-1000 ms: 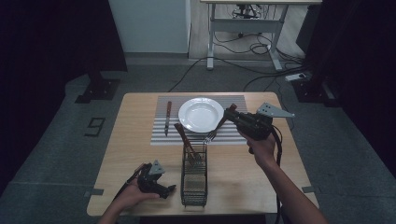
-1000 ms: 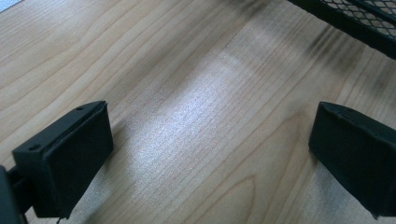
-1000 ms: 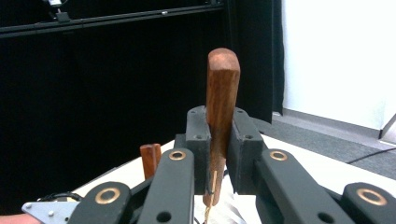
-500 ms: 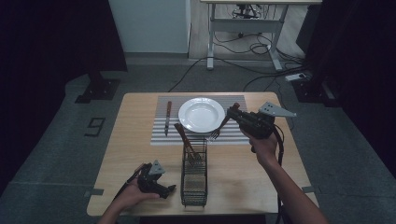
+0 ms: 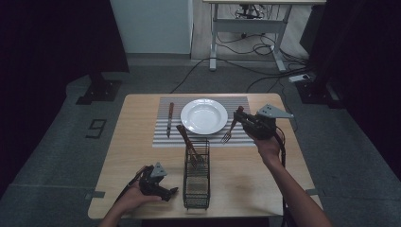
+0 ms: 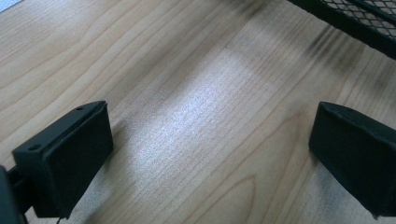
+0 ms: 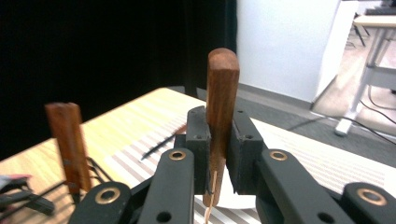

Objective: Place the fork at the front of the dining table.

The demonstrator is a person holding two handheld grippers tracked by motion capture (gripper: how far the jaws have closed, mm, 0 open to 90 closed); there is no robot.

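Note:
A fork (image 5: 230,130) with a brown wooden handle (image 7: 221,98) hangs tines down over the striped placemat (image 5: 163,138), just right of the white plate (image 5: 204,116). My right gripper (image 5: 240,117) is shut on its handle, as the right gripper view shows (image 7: 216,140). A knife (image 5: 169,118) lies on the mat left of the plate. A second wooden-handled utensil (image 5: 187,142) stands tilted in the black wire basket (image 5: 196,184). My left gripper (image 5: 169,193) rests low on the wooden table (image 5: 137,151) left of the basket, open, with bare wood between its jaws (image 6: 210,154).
The basket's edge (image 6: 355,18) sits close to the left gripper's far side. A desk frame (image 5: 246,33) and cables (image 5: 265,47) lie on the floor beyond the table. Dark curtains flank both sides.
My right gripper has carried the fork a little rightward and nearer, away from the plate's rim. The left gripper has stayed put.

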